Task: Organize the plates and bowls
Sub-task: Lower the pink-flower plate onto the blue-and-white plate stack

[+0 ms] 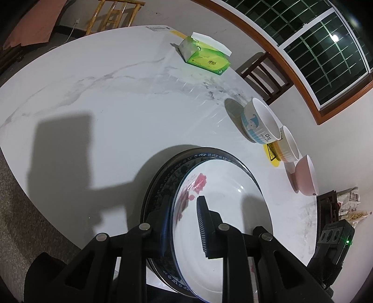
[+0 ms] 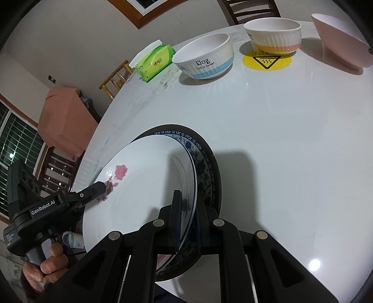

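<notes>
Black ribbed pads of the left gripper (image 1: 184, 223) pinch the rim of the white rose plate (image 1: 223, 216); one finger lies across the plate's face, the other is behind the rim. Clamped on it.

Right gripper (image 2: 186, 221) likewise closed on the same plate's opposite edge; its pads sandwich the rim, jaws nearly together. In the right wrist view the left gripper's tip bites the plate at about 9 o'clock, by the red rose print (image 2: 121, 172), with a person's hand (image 2: 47, 263) on its handle.

White rose plate sits tilted over the blue-patterned plate (image 1: 163, 186), which lies flat on the marble table (image 1: 105, 105) near its front edge. Whether the two plates touch along the far rim — hard to tell, view is poor there.

Outward, from the plates in the left wrist view:
- 1 o'clock: white bowl with blue band (image 1: 261, 121).
- 2 o'clock: white bowl with orange band (image 1: 289, 145), standing on a yellow round warning sticker (image 1: 271, 153); just beside the blue one.
- 3 o'clock: pink bowl (image 1: 305, 177), near the table's edge.
- 12 o'clock, far side: green tissue pack (image 1: 205, 56), well apart from the bowls.

Beyond the table: dark wooden chair (image 1: 265, 74), bamboo chair (image 1: 112, 16), barred window (image 1: 314, 46).
</notes>
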Demonstrator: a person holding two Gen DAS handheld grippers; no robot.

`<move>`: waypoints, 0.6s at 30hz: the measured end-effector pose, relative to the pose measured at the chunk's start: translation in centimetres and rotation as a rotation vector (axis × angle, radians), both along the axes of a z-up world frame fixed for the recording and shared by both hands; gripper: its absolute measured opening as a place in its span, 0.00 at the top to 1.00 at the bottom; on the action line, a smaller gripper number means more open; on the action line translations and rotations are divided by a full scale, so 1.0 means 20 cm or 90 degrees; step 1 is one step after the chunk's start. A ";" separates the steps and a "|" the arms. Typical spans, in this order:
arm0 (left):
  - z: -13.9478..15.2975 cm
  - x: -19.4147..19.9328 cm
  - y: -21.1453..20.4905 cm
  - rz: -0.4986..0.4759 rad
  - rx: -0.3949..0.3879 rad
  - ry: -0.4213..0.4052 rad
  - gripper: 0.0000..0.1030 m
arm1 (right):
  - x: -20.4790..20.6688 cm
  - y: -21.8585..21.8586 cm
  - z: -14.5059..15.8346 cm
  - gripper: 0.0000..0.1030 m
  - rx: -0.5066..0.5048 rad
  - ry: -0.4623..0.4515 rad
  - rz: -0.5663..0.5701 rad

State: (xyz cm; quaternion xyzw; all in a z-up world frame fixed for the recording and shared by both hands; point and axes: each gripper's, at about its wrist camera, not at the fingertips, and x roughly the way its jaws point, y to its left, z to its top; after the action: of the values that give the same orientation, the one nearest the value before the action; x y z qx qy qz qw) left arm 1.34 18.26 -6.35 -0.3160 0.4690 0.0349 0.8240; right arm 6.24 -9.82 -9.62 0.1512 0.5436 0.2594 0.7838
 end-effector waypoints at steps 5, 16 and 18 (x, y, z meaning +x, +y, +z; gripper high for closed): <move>0.00 0.01 0.00 0.003 0.002 0.004 0.79 | 0.00 0.01 0.00 0.88 -0.006 -0.003 0.002; -0.04 0.02 0.00 0.006 0.000 0.019 0.79 | -0.01 0.04 0.01 0.87 -0.029 -0.019 0.009; -0.04 0.02 0.00 0.007 -0.002 0.019 0.79 | -0.01 0.04 0.01 0.87 -0.033 -0.020 0.011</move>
State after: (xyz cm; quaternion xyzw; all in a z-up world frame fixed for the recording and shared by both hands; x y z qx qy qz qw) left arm 1.76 18.30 -7.13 -0.3191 0.4797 0.0437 0.8161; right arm 6.08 -8.94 -9.47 0.1218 0.5389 0.2543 0.7938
